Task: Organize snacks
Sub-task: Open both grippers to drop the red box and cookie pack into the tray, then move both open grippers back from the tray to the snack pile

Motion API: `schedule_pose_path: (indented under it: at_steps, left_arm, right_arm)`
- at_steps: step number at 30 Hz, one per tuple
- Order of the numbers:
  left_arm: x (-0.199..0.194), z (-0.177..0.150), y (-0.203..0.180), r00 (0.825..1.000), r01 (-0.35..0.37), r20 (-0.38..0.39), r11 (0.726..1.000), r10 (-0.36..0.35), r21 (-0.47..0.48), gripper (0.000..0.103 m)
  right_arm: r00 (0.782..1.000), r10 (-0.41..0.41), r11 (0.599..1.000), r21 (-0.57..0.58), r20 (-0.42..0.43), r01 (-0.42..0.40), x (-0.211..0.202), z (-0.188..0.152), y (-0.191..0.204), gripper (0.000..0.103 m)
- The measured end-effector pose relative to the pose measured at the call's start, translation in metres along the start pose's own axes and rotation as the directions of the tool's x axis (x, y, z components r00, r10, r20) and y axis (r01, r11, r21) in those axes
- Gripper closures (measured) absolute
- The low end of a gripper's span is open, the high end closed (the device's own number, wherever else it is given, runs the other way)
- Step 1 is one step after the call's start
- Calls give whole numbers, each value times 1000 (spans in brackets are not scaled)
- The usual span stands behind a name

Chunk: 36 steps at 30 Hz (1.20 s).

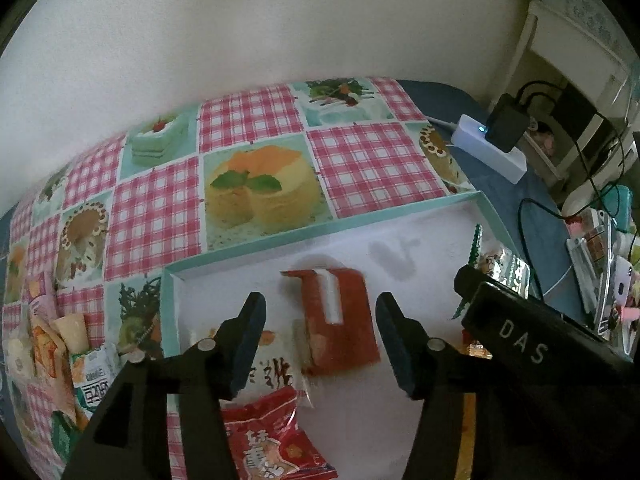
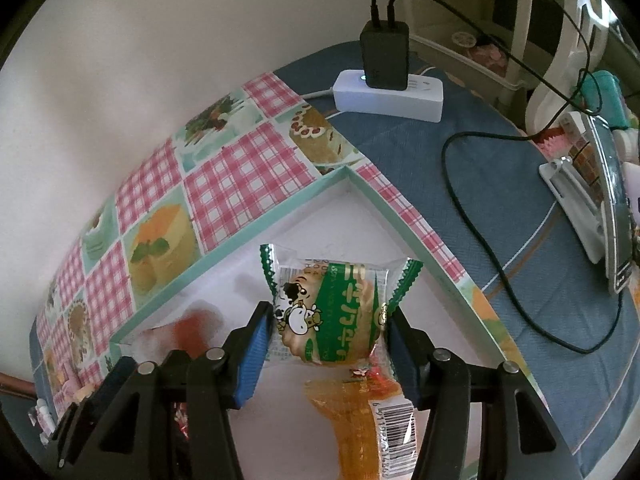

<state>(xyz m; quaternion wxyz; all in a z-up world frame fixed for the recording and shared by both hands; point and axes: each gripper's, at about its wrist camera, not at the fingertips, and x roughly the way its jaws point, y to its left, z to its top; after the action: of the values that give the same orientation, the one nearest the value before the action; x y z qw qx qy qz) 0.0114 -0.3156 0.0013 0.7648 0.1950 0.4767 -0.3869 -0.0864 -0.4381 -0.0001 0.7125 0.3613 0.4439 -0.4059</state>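
Biggest risk right now is the green biscuit packet (image 2: 332,312) slipping or popping, imo: the right gripper (image 2: 329,336) is clamped on it by the puffy middle, so too much squeeze could burst the wrapper or crush the biscuit, and a loose hold lets it slide out sideways. It hangs over the white tray (image 2: 352,220), right above an orange packet (image 2: 360,420) lying on the tray floor, so a drop would probably land on that and skid. The left gripper (image 1: 320,336) has its jaws wide apart and isn't holding anything; a red packet (image 1: 338,320) looks blurred in the gap between them, I can't tell if it's touching. Closer in sits a white packet (image 1: 276,372) and a red one with white lettering (image 1: 272,440). Further off, more snacks (image 1: 60,356) wait on the checked cloth (image 1: 368,164), and the power strip (image 2: 390,96) with its cables is well apart.
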Motion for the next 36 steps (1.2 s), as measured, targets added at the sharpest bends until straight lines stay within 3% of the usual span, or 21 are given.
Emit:
schedule_pose_path:
  at_steps: [6, 9, 12, 19, 21, 27, 36]
  left_arm:
    - [-2, 1, 8, 1000, -27, -6, 1000, 27, -10, 43]
    - [-2, 1, 15, 999, -50, -12, 998, 50, -25, 32]
    - [-1, 1, 23, 997, -72, -24, 996, 71, -45, 30]
    - [-1, 1, 42, 993, -114, -43, 989, 110, -94, 28]
    - [-1, 1, 48, 991, -128, -47, 985, 123, -113, 14]
    - [-3, -1, 72, 983, -182, -49, 966, 176, -184, 7]
    - [-24, -5, 99, 977, -209, -23, 943, 210, -258, 7]
  right_arm:
    - [1000, -4, 1000, 6, -15, 4, 5, 0, -1, 43]
    - [1000, -5, 1000, 4, -19, 5, 6, 1, -1, 42]
    - [1000, 0, 1000, 11, -21, 0, 6, 1, -1, 35]
    - [1000, 1, 1000, 15, -25, 0, 8, 1, -3, 28]
    - [1000, 0, 1000, 15, -25, 0, 7, 0, -3, 19]
    - [1000, 11, 1000, -4, -10, -12, 4, -2, 0, 0]
    - [1000, 20, 997, -75, 6, -19, -9, -14, 18, 0]
